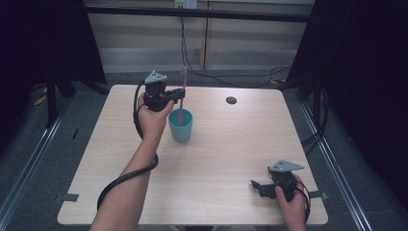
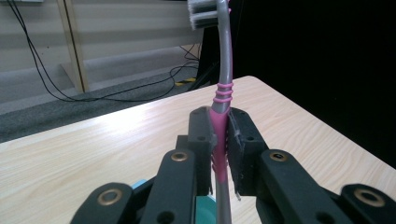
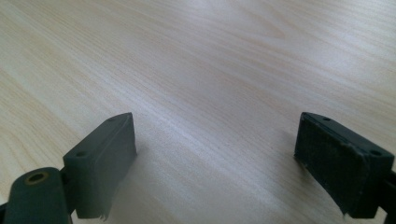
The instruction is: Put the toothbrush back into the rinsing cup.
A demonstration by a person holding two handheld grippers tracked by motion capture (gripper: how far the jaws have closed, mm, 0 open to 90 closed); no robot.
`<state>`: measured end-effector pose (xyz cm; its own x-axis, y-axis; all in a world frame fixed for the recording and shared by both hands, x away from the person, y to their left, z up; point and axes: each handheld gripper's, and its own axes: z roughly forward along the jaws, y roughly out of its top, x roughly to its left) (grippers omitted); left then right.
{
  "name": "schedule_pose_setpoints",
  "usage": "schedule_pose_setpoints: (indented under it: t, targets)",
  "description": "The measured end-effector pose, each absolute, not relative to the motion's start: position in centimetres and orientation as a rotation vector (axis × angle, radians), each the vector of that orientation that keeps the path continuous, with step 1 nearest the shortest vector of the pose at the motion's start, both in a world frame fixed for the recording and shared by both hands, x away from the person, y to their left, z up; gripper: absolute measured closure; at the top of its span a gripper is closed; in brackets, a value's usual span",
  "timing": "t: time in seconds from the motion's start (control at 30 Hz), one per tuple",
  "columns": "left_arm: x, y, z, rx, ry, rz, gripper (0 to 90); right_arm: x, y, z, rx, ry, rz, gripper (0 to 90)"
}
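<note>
**Toothbrush over cup: risks from here**

Toothbrush [image 2: 223,100] sits upright, clamped between the jaws of the left gripper [image 1: 174,95] on its pink grip section, bristle head up. Its lower end hangs inside the teal cup [image 1: 181,126]; whether it touches the bottom I can't tell.

Risks, as I judge them:
- Grip is on a narrow, rounded handle. Any sideways load and the brush could swivel between the pads or slip down.
- Cup looks light and stands loose on the table [image 1: 231,154]. If the handle drags against the rim during a lift or tilt, the cup likely tips or skids.
- Letting go with the brush leaning hard to one side could topple the cup too.

Right gripper [image 1: 260,186] rests near the table's front right corner, jaws wide apart, nothing between them, well apart from the cup. It isn't steadying anything.

Surroundings: a small dark round spot [image 1: 231,100] on the table behind and right of the cup, clear of the work. Cables [image 1: 226,79] lie on the floor beyond the far edge. Nothing blocks the path above the cup.
</note>
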<state>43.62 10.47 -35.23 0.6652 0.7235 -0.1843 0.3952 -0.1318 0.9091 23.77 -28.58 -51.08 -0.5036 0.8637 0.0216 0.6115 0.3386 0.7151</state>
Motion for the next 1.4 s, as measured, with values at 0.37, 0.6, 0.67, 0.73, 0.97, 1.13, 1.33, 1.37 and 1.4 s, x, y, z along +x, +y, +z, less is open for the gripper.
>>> schedule_pose_setpoints:
  t: [0.37, 0.6, 0.67, 0.73, 0.97, 1.13, 1.33, 1.37, 1.4]
  targets:
    - [44.2, 10.3, -36.0, 1.759, 0.905, 0.372, 81.0, 23.8, -28.6, -51.1, 1.306, 2.246, 0.963, 11.9]
    - [44.5, 10.2, -36.6, 1.752, 0.916, 0.37, 81.0, 23.8, -28.6, -51.1, 1.303, 2.246, 0.963, 11.9]
    - [44.5, 10.2, -36.8, 1.747, 0.918, 0.371, 81.0, 23.8, -28.6, -51.1, 1.303, 2.246, 0.963, 11.9]
    - [44.6, 10.2, -36.9, 1.75, 0.921, 0.38, 81.0, 23.8, -28.6, -51.1, 1.304, 2.246, 0.963, 11.9]
    - [44.7, 10.1, -37.3, 1.742, 0.925, 0.382, 81.0, 23.8, -28.6, -51.1, 1.304, 2.246, 0.963, 11.9]
    - [44.7, 10.0, -37.8, 1.734, 0.939, 0.385, 80.9, 23.8, -28.6, -51.1, 1.304, 2.246, 0.963, 11.9]
    - [44.8, 10.0, -38.6, 1.728, 0.952, 0.383, 80.9, 23.8, -28.6, -51.1, 1.303, 2.246, 0.962, 11.9]
    - [44.7, 10.0, -38.7, 1.732, 0.952, 0.384, 80.9, 23.8, -28.6, -51.1, 1.303, 2.246, 0.963, 11.9]
    - [44.7, 10.0, -38.9, 1.731, 0.956, 0.385, 80.9, 23.8, -28.6, -51.1, 1.303, 2.246, 0.963, 11.9]
